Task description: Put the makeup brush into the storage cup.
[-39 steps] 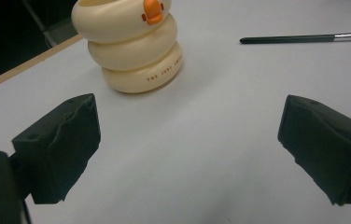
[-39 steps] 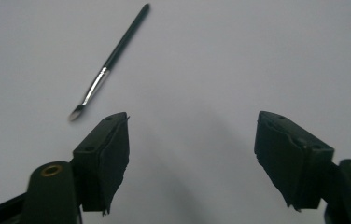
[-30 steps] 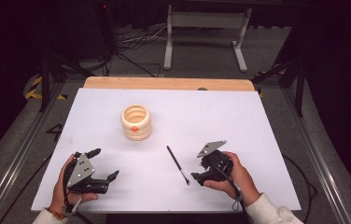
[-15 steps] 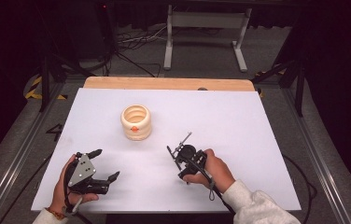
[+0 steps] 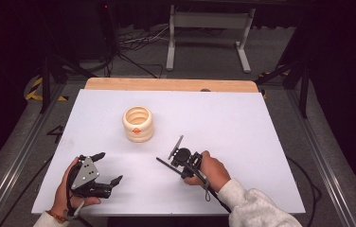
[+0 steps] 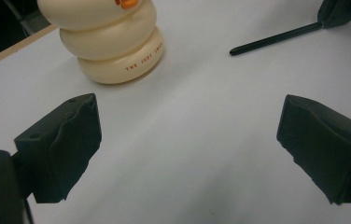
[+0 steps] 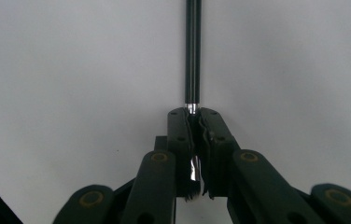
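A slim black pen (image 5: 164, 164) lies on the white table (image 5: 242, 127), in front of a cream ribbed cup with an orange mark (image 5: 137, 124). My right gripper (image 5: 178, 167) has just been closing and is now shut on the pen's near end. In the right gripper view the pads (image 7: 183, 130) pinch the pen's silver end, and the pen (image 7: 192, 51) points straight away from my right gripper (image 7: 193, 114). My left gripper (image 5: 110, 166) rests at the front left, open, with nothing between its pads (image 6: 66, 140). The left gripper view shows the cup (image 6: 113, 42) and the pen (image 6: 276, 39) ahead.
A wooden strip (image 5: 171, 84) runs along the table's far edge. Beyond it the floor holds a metal stand (image 5: 209, 33) and cables. Dark rails flank the table on both sides.
My right gripper has moved left to the pen, turned, and shut on its end. The left gripper has stayed put.
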Tool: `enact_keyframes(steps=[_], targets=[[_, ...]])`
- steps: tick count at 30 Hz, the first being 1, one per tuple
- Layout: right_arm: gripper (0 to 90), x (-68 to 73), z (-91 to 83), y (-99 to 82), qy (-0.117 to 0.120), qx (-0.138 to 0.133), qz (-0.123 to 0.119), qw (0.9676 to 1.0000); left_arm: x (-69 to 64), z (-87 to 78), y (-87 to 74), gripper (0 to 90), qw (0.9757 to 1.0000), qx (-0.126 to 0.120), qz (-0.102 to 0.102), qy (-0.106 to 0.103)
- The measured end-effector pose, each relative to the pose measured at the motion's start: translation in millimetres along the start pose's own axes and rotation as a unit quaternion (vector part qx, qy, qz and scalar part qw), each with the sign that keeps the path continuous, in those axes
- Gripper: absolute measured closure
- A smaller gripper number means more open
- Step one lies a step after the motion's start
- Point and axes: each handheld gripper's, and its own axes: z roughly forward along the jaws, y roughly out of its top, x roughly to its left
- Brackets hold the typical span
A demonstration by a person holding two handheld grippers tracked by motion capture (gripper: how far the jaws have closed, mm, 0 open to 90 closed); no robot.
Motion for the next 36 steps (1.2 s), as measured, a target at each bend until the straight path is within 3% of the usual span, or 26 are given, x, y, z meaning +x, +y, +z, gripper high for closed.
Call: enact_keyframes(steps=[6, 11, 12, 13, 14, 18, 19, 20, 21, 23, 24, 27, 29, 33, 35, 36], targets=[[84.4, -2.8, -0.5, -2.2, 0.008, -0.009, -0.004, 0.9999, -5.2, 4.6, 3.5, 7.9, 0.9997, 0.008, 0.021, 0.006], [84.4, -12.5, -2.1, -6.2, 0.038, -0.025, 0.009, 0.9989, -10.7, 11.4, 10.5, 7.9, 0.9991, 0.006, 0.041, 0.011], [84.4, -15.0, -3.4, -7.1, 0.04, -0.026, 0.014, 0.9988, -14.6, 16.0, 14.7, 7.9, 0.998, 0.007, 0.058, 0.022], [84.4, -15.0, -3.4, -7.1, 0.04, -0.026, 0.014, 0.9988, -14.6, 16.0, 14.7, 7.9, 0.998, 0.007, 0.058, 0.022], [84.4, -16.1, -4.1, -7.4, 0.042, -0.028, 0.016, 0.9986, -17.2, 19.8, 17.7, 7.9, 0.9972, 0.004, 0.073, 0.015], [84.4, -20.2, -11.3, -7.8, 0.055, -0.042, 0.019, 0.9974, -27.9, 38.4, 26.9, 9.4, 0.9906, 0.021, 0.135, 0.005], [84.4, -21.2, -12.9, -7.6, 0.058, -0.044, 0.019, 0.9972, -32.0, 43.4, 29.1, 11.0, 0.9871, 0.027, 0.158, 0.01], [84.4, -22.6, -16.6, -6.7, 0.06, -0.048, 0.02, 0.9968, -39.5, 52.4, 33.9, 13.0, 0.9803, 0.032, 0.195, 0.009], [84.4, -22.6, -16.6, -6.7, 0.06, -0.048, 0.02, 0.9968, -39.5, 52.4, 33.9, 13.9, 0.9803, 0.032, 0.195, 0.009], [84.4, -22.8, -19.0, -5.7, 0.065, -0.047, 0.016, 0.9966, -48.1, 64.7, 40.0, 14.0, 0.9731, 0.035, 0.227, 0.008], [84.4, -22.8, -19.0, -5.7, 0.065, -0.047, 0.016, 0.9966, -48.1, 64.7, 40.0, 14.0, 0.9731, 0.035, 0.227, 0.008], [84.4, -21.3, -22.7, -3.4, 0.066, -0.047, 0.012, 0.9966, -53.6, 73.9, 44.9, 14.4, 0.9675, 0.034, 0.251, 0.009], [84.4, -19.8, -24.0, -1.9, 0.071, -0.05, 0.006, 0.9962, -56.6, 78.2, 46.8, 15.1, 0.9653, 0.03, 0.259, 0.019], [84.4, -16.6, -27.0, 1.2, 0.072, -0.05, 0.0, 0.9962, -57.7, 87.7, 51.2, 15.5, 0.9601, 0.027, 0.278, 0.018], [84.4, -16.2, -28.3, 2.5, 0.069, -0.051, -0.002, 0.9963, -57.2, 91.6, 52.7, 15.7, 0.9586, 0.027, 0.283, 0.022], [84.4, -16.3, -28.6, 3.0, 0.069, -0.051, -0.002, 0.9964, -57.5, 94.2, 52.7, 15.8, 0.9596, 0.027, 0.279, 0.025]])
